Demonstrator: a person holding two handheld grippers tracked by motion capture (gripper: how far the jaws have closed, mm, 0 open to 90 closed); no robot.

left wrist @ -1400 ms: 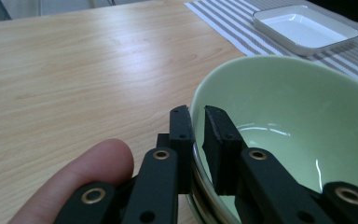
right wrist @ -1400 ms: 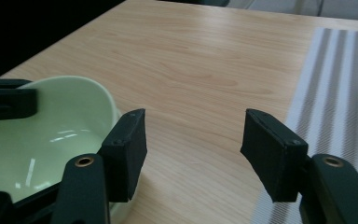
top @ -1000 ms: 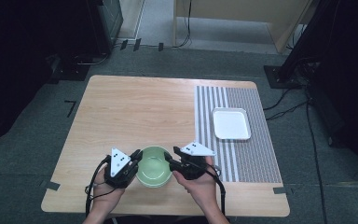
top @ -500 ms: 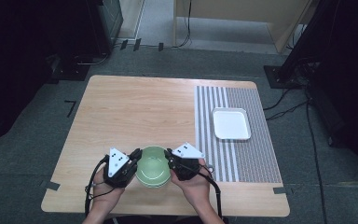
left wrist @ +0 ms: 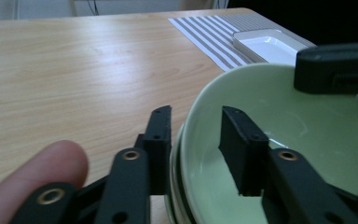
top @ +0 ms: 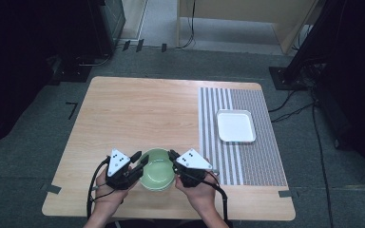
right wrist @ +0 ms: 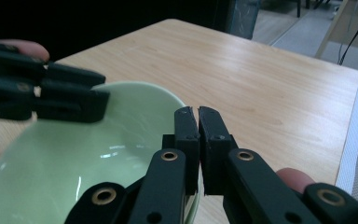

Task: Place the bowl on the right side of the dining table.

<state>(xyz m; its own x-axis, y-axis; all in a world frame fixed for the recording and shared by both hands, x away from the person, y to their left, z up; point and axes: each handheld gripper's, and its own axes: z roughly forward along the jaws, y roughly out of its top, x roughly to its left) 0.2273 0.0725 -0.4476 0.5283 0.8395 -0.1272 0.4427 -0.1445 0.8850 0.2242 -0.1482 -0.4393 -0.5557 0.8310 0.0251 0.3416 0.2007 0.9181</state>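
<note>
**Near edge, mid-table: bowl gripped on one side only, no lift begun**

At the near edge of the table (top: pixel 138 109), between my two hands, the green bowl (top: pixel 157 168) sits flat on the wood. From the left gripper view I see a second rim just under its own, so it may be nested in another bowl, though I cannot say for sure.

My left gripper (top: pixel 140 159) straddles the bowl's left rim, one jaw outside the wall and one inside. Its jaws have just been opening. The inner one stands clear of the green wall, so I read this side as released, with the rim between the jaws but not pinched.

My right gripper (top: pixel 172 156) is at the right rim, and its jaws have just been closing. In the right gripper view they stand clenched, almost face to face. Whether the thin rim is caught between them I cannot tell, because the jaws hide that spot.

I judge the work to be at an early stage. Both tools have reached the bowl, but a two-sided hold is not there and the bowl has not left the table. The white tray (top: pixel 236 126) on the striped mat (top: pixel 261 161), well off to the far right, is bare. What is left is a firm grip, the lift, and the carry.
</note>
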